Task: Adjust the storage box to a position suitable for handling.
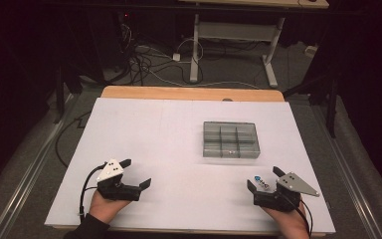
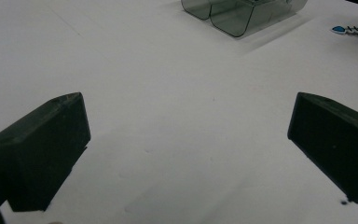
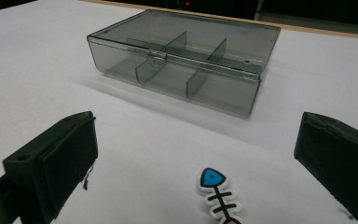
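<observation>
Item: fish-bone charm (image 3: 219,193), lying flat on the white surface (image 1: 169,144).
My right gripper (image 1: 267,180) brackets it, jaws apart; left gripper (image 1: 134,174) idle, agape; closed compartment box (image 3: 186,58) just beyond.

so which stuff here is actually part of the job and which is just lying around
Part of the job:
- fish-bone charm, lying between the open jaws of the right hand-held gripper
- smoky divided box, lid closed, beyond the charm
- left hand-held gripper, open over bare table

Just lying about:
- cables on the floor
- desk frame behind the table
</observation>
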Motion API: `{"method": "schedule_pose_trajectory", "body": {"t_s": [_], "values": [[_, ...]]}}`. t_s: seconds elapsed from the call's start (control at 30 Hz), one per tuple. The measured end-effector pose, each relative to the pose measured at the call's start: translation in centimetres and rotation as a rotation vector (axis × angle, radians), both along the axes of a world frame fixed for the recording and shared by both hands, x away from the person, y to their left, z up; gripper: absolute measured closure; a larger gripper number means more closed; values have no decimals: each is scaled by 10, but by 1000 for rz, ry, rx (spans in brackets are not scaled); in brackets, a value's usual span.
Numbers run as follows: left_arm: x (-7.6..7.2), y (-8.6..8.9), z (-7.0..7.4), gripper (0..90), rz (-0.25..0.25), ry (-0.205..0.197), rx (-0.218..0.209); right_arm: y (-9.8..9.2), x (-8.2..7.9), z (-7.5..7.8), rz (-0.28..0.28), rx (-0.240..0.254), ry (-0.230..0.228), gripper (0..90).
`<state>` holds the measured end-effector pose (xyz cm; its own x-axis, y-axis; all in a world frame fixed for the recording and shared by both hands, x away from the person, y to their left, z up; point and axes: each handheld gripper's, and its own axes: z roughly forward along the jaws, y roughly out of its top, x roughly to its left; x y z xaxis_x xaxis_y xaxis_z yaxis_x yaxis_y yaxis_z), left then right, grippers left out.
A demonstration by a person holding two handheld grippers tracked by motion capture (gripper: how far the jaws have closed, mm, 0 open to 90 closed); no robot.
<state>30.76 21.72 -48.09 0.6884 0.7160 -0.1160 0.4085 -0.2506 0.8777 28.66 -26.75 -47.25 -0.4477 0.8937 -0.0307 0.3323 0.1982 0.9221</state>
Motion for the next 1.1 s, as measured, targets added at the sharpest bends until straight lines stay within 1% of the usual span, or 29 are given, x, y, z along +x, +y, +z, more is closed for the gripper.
{"method": "schedule_pose_trajectory", "body": {"t_s": [0.17,0.4,0.6,0.67,0.83,0.87,1.0,1.03,1.07,1.1], "values": [[0,0,0,0,-6,-5,-1,-7,0,1,-18,9,1,2],[0,-1,-1,0,-10,-9,1,-17,0,2,-38,6,3,20],[0,-1,-2,0,-11,-11,1,-23,0,2,-46,5,8,53],[0,-1,-2,0,-13,-10,1,-26,-1,3,-56,7,13,76],[0,-2,-2,0,-14,-12,2,-31,0,3,-60,7,17,165],[0,-2,-2,0,-14,-12,2,-31,0,3,-60,7,17,165],[0,-2,-2,0,-19,-11,2,-34,1,6,-59,14,26,281],[0,-2,-2,0,-19,-11,2,-34,1,6,-59,14,26,281],[0,-3,-3,0,-20,-10,1,-35,3,8,-63,24,27,377],[0,-3,-3,0,-21,-9,1,-36,4,9,-64,27,27,417]]}}
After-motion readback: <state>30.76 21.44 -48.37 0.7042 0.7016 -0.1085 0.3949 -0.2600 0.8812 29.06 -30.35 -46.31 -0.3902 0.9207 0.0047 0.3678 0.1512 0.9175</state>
